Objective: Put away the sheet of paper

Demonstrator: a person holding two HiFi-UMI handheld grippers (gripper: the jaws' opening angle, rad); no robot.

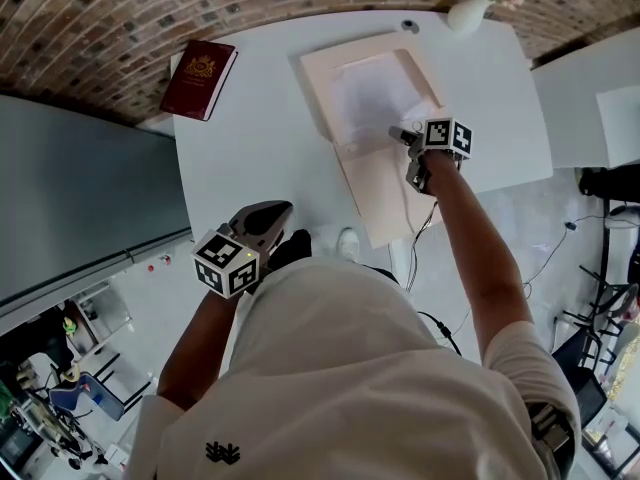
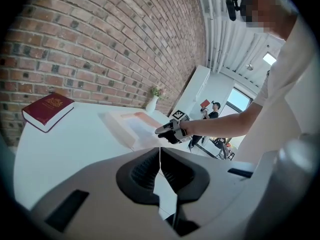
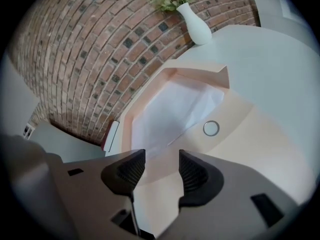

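While the right gripper (image 3: 161, 159) hovers over the right edge of the pink folder (image 1: 385, 203), its fingers stand apart with nothing between them. One sheet of paper (image 1: 375, 93) lies in the folder's far half, with the folder's pink rim bordering it on the far and left sides. A single round snap ring (image 3: 211, 128) sits on the bare pink surface just beside the sheet. The left gripper (image 2: 160, 156) hangs at the near edge of the counter (image 1: 270, 168), well apart from the folder, its fingers pressed together and empty. Bare counter spreads wide between the one folder and the one red book (image 1: 198, 78) at the far left corner. A narrower bare strip runs along the folder's right side. One white vase (image 1: 468, 10) with flowers stands at the far right corner. The folder's near end reaches the counter's near edge.
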